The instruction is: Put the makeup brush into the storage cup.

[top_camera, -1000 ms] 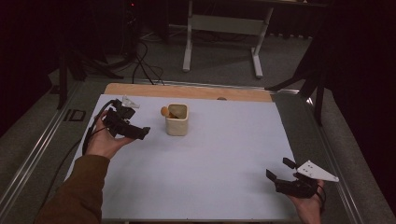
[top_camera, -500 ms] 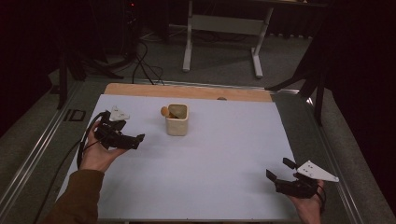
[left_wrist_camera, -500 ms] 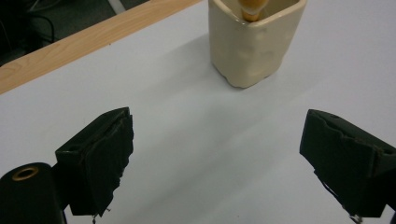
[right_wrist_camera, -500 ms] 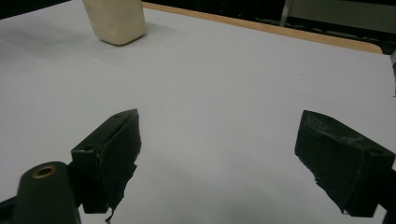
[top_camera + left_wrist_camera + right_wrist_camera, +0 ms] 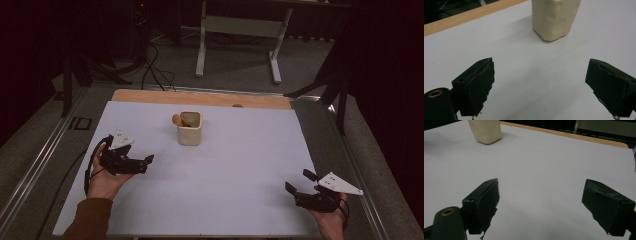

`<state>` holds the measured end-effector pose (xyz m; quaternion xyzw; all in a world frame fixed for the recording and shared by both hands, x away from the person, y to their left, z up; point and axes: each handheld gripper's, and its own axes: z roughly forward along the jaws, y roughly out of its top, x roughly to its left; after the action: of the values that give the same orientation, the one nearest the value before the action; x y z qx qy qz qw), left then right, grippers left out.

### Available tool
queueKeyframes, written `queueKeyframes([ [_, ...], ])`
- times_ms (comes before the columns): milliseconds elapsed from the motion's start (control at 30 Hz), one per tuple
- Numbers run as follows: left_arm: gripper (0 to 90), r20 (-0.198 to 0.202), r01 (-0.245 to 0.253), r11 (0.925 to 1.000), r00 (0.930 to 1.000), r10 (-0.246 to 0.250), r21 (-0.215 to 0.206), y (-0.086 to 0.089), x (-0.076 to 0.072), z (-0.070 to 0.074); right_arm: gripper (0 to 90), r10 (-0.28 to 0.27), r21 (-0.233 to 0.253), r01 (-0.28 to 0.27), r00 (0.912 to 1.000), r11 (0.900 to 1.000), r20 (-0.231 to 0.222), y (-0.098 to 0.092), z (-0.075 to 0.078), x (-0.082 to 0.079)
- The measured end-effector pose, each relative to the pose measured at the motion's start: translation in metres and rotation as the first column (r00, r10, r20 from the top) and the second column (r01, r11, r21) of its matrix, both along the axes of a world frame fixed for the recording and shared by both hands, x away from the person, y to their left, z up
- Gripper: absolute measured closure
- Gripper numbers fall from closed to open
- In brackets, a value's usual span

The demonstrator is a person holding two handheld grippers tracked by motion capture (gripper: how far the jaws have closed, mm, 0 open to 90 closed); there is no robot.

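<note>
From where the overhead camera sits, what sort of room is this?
Probably a lab or recording workspace rather than a home. A white table holds just a cream cup, cables trail over the grey floor behind it, and a metal stand sits against dark surroundings.

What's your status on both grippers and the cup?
Left gripper open, empty. Right gripper open, empty. Cream square cup upright on the white table, something orange at its rim. Path clear.
</note>
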<state>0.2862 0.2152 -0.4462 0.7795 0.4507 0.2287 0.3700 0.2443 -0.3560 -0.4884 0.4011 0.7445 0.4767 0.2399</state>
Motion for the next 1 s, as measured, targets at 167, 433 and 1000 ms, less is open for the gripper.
queueKeyframes([
  [167,9.3,0.016,-0.011,0.9997,0.9998,0.011,-0.021,0.003,-0.009,-0.009,13.8,-0.001,0.001,0.001,1.0000,1.000,0.000,0.000,0.000,0.000],
  [433,8.9,0.024,-0.014,0.9976,0.9996,0.015,-0.069,0.009,-0.022,-0.025,13.7,-0.002,0.001,0.002,1.0000,1.000,-0.001,0.000,0.000,0.000],
  [1000,9.2,0.072,-0.016,0.9938,0.9971,0.024,-0.110,0.018,-0.045,-0.040,13.6,-0.002,0.001,0.002,1.0000,1.000,0.001,-0.001,0.000,-0.001],
])
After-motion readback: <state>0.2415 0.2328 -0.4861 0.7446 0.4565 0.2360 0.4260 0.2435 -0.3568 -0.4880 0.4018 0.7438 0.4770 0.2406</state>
